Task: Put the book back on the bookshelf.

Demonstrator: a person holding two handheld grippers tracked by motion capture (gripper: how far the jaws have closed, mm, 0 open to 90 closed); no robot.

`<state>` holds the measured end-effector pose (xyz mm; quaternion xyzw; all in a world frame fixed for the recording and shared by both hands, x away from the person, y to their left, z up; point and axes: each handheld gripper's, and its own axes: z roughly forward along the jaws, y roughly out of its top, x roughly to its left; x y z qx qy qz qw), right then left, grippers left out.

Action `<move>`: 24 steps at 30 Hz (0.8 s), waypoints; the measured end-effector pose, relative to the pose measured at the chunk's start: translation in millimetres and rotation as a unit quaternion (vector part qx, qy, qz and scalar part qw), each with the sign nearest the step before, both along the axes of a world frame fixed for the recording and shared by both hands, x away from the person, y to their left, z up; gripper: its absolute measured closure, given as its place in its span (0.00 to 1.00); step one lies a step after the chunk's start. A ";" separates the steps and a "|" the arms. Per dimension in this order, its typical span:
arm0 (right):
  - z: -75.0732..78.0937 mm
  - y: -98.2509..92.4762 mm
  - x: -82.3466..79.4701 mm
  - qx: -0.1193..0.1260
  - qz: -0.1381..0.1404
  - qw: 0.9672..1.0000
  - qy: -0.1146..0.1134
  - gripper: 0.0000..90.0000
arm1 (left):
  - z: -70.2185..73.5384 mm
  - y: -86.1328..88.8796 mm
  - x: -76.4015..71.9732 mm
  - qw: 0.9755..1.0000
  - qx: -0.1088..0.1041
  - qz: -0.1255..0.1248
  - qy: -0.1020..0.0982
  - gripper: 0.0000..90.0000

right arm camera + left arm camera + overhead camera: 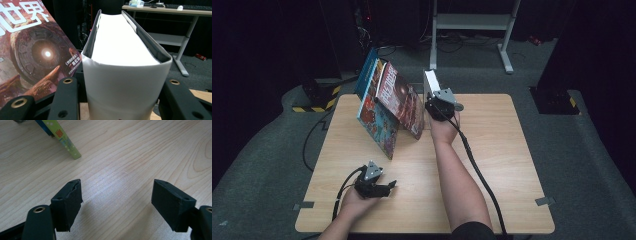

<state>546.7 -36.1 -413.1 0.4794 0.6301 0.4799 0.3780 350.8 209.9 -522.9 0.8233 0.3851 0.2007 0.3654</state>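
The white book [125, 75] stands upright between the right gripper's [438, 111] fingers [65, 100], spine toward them, just right of the leaning books [389, 107]; whether they press it I cannot tell. The left gripper [116, 202] gapes empty, well nearer the person.

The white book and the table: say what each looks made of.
White book: paper pages, seen as a plain white block at its top edge, wrapped in a smooth matte pale-grey cover, probably card or a paper jacket; it bends around the spine without creasing. Table: light wood or wood-look laminate, with visible grain lines and a soft sheen; which of the two, the look leaves open.
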 end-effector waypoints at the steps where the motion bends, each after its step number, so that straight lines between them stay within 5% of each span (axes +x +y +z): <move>1: 0.2 -1.1 -0.5 0.002 0.000 1.000 0.001 0.58 | 0.0 -0.1 0.0 1.000 0.000 0.000 0.000 0.27; 12: 10.1 -9.0 -4.6 0.004 0.010 1.000 0.020 0.34 | -0.2 0.4 0.5 1.000 0.000 0.002 0.000 0.27; 24: 11.5 -19.3 -29.3 0.008 0.024 0.999 0.022 0.29 | -0.4 0.0 0.6 1.000 0.000 0.000 0.002 0.27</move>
